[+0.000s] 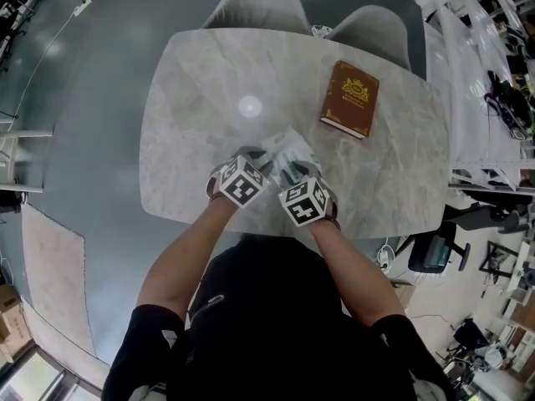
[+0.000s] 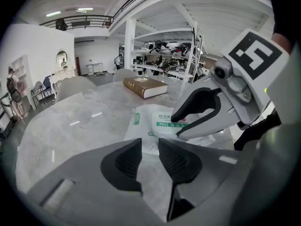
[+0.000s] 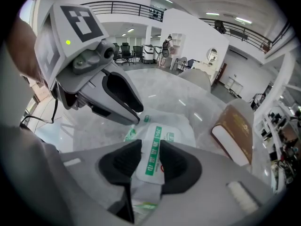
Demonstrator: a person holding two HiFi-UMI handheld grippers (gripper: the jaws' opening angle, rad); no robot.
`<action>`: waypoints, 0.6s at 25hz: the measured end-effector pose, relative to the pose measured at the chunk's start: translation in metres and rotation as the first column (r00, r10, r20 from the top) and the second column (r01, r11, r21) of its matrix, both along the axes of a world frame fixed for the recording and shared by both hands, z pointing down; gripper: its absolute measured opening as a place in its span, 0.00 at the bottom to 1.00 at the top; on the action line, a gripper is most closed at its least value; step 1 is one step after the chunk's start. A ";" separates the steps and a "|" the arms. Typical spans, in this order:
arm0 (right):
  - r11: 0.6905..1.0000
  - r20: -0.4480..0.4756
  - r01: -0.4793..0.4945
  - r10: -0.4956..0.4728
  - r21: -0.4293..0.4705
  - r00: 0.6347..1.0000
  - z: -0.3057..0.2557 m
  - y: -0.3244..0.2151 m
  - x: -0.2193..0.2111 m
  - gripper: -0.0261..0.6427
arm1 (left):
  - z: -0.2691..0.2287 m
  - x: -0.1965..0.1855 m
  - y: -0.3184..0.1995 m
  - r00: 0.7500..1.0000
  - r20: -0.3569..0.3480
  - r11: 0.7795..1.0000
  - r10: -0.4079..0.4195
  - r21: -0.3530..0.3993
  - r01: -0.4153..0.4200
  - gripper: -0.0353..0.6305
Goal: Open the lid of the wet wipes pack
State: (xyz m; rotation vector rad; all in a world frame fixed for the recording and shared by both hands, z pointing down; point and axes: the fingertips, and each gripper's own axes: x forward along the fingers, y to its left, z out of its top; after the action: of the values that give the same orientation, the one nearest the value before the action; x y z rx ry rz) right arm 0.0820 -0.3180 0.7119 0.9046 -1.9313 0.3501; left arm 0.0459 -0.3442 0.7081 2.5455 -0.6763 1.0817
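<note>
A white wet wipes pack (image 1: 294, 146) with green print lies flat on the marble table (image 1: 201, 98), just ahead of both grippers. My right gripper (image 3: 149, 147) stands steeply over it. Its white lid label (image 3: 157, 136) with a green stripe runs between the slightly parted pads, and I see no pinch on it. In the left gripper view the right gripper's fingertips (image 2: 178, 126) rest on the label of the pack (image 2: 149, 119). My left gripper (image 2: 149, 147) hovers at the pack's near left edge with a narrow gap between its pads and nothing gripped. Both grippers (image 1: 257, 157) (image 1: 292, 174) sit close together.
A brown hardback book (image 1: 349, 98) lies at the table's far right, also seen as the book (image 3: 233, 128) beside the pack. Two grey chairs (image 1: 259, 2) (image 1: 372, 27) stand behind the table. A bright light reflection (image 1: 249, 106) marks the tabletop's middle.
</note>
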 end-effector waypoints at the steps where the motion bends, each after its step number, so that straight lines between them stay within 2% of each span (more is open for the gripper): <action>1: 1.000 -0.001 0.006 -0.006 -0.005 1.000 0.000 0.000 0.000 0.23 | 0.002 0.001 -0.001 1.000 0.010 1.000 0.004 0.002 -0.004 0.24; 5: 1.000 -0.025 0.016 -0.016 -0.022 1.000 0.001 0.002 -0.004 0.23 | 0.007 0.002 0.001 0.999 0.032 1.000 0.018 -0.003 -0.018 0.23; 9: 0.999 -0.067 0.040 -0.040 -0.005 0.997 0.002 -0.001 -0.007 0.23 | 0.008 0.001 -0.001 1.000 0.024 1.000 0.012 -0.009 -0.012 0.21; 13: 0.998 -0.034 0.063 -0.063 -0.023 0.997 -0.002 0.000 -0.007 0.21 | 0.010 0.003 -0.001 0.999 0.029 1.000 0.016 -0.011 -0.015 0.21; 15: 0.997 -0.021 0.074 -0.075 -0.032 0.997 -0.006 0.001 -0.007 0.17 | 0.011 0.004 -0.001 0.999 0.036 1.000 0.018 -0.012 -0.017 0.21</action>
State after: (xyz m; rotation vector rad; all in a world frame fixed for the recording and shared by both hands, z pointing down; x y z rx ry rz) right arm 0.0746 -0.3169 0.7059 0.8106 -1.9286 0.3246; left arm 0.0495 -0.3452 0.7190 2.5325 -0.6563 1.1361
